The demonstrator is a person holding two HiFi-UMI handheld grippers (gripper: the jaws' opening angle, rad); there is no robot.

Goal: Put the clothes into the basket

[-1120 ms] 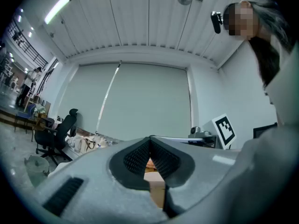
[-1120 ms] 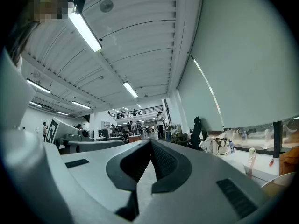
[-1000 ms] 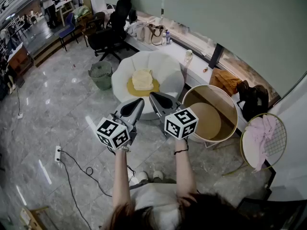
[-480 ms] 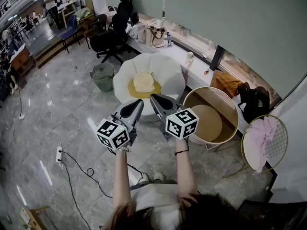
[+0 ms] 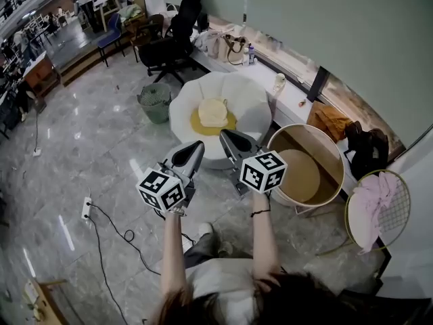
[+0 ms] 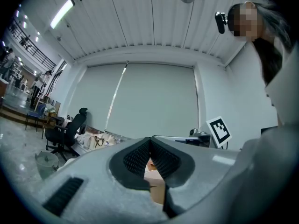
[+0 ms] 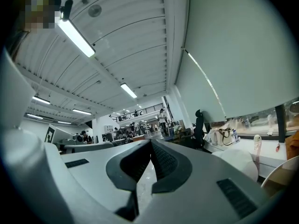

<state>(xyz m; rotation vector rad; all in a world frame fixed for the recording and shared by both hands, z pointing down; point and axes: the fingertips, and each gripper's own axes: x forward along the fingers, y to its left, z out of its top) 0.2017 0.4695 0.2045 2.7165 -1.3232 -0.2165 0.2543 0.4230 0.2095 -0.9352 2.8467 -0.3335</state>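
A cream garment (image 5: 212, 111) lies folded on a yellow cushion in a white round chair (image 5: 247, 100), straight ahead of both grippers. The big round tan basket (image 5: 287, 139) stands on the floor to the right of the chair, with nothing in it that I can see. A pink garment (image 5: 374, 202) hangs over a round wire rack at the far right. An orange cloth (image 5: 331, 121) lies by the wall behind the basket. My left gripper (image 5: 197, 145) (image 6: 150, 139) and right gripper (image 5: 223, 134) (image 7: 150, 141) are held level side by side, both shut and empty.
A green wire bin (image 5: 155, 102) and a black office chair (image 5: 177, 40) stand left of the white chair. Bags (image 5: 226, 46) line the window ledge. A black bag (image 5: 369, 151) sits near the wire rack. A power strip (image 5: 86, 208) with its cable lies on the marble floor.
The head view has drifted a little, so the chair and basket sit slightly lower and further right. Both grippers keep the same shut pose.
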